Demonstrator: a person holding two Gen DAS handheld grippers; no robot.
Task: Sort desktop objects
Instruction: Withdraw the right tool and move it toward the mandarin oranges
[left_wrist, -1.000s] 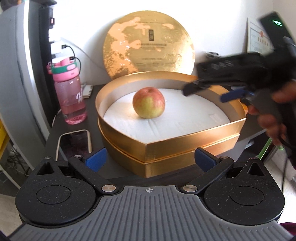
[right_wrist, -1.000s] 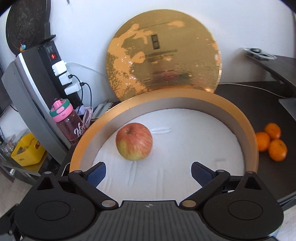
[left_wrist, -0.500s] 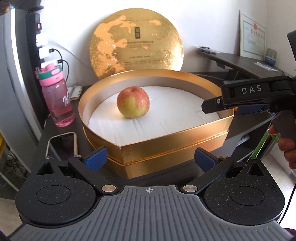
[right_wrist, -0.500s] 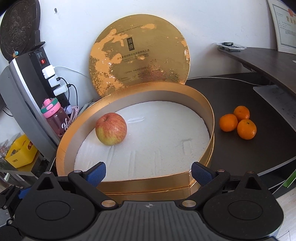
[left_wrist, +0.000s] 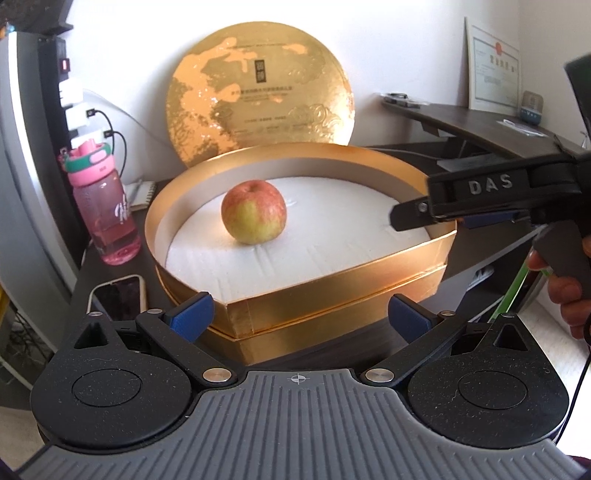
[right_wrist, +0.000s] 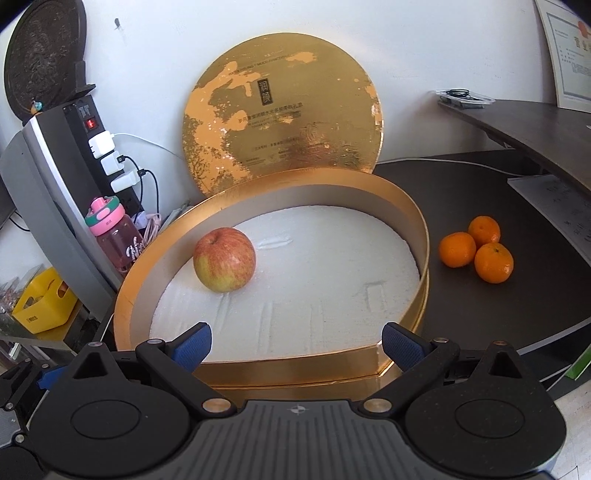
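Note:
A red-yellow apple (left_wrist: 254, 212) (right_wrist: 224, 259) lies on the white lining of an open gold box (left_wrist: 332, 282) (right_wrist: 295, 363). Three oranges (right_wrist: 476, 249) sit together on the dark desk to the right of the box. My left gripper (left_wrist: 298, 318) is open and empty, held in front of the box's near corner. My right gripper (right_wrist: 296, 341) is also open and empty, just short of the box's front rim. In the left wrist view the right gripper's body (left_wrist: 480, 194) reaches in from the right, held by a hand (left_wrist: 565, 291).
The box's round gold lid (left_wrist: 260, 96) (right_wrist: 282, 110) leans on the wall behind. A pink bottle (left_wrist: 101, 210) (right_wrist: 112, 232) and a phone (left_wrist: 118, 297) are left of the box. A power strip (right_wrist: 99, 147) with chargers and a yellow bin (right_wrist: 42, 299) stand further left.
My right gripper has pulled back from over the box interior to in front of its rim, and the oranges have come into its view. My left gripper shifted slightly.

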